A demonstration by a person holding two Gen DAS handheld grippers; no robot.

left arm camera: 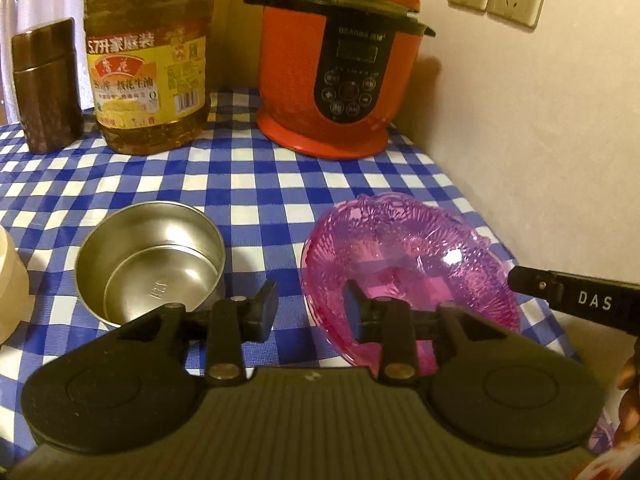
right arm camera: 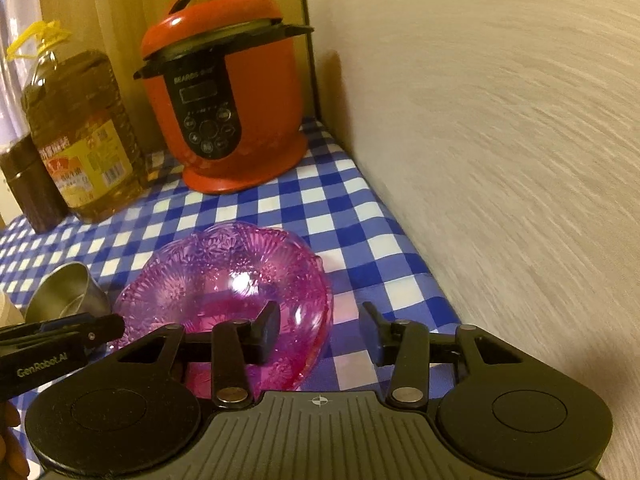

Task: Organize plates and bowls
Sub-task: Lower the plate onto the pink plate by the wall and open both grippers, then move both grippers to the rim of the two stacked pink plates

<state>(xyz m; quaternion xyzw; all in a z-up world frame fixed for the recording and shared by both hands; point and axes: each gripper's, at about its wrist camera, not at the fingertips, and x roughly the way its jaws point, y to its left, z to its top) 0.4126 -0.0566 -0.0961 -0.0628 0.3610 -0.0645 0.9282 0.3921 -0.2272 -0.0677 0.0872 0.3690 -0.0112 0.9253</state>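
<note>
Pink glass bowl sits free between two parted grippers

Pink glass bowl (left arm camera: 404, 264) rests on the checked tablecloth (left arm camera: 248, 184), in front of the red cooker (left arm camera: 340, 64), with the steel bowl (left arm camera: 150, 264) to its left. Both tools straddle its rim with jaws apart, neither pad pressing: left gripper (left arm camera: 310, 312) at its left edge, right gripper (right arm camera: 320, 332) at its right edge. It looks rigid, smooth and breakable (likely slippery too), so the scalloped rim seems the place to pinch
</note>
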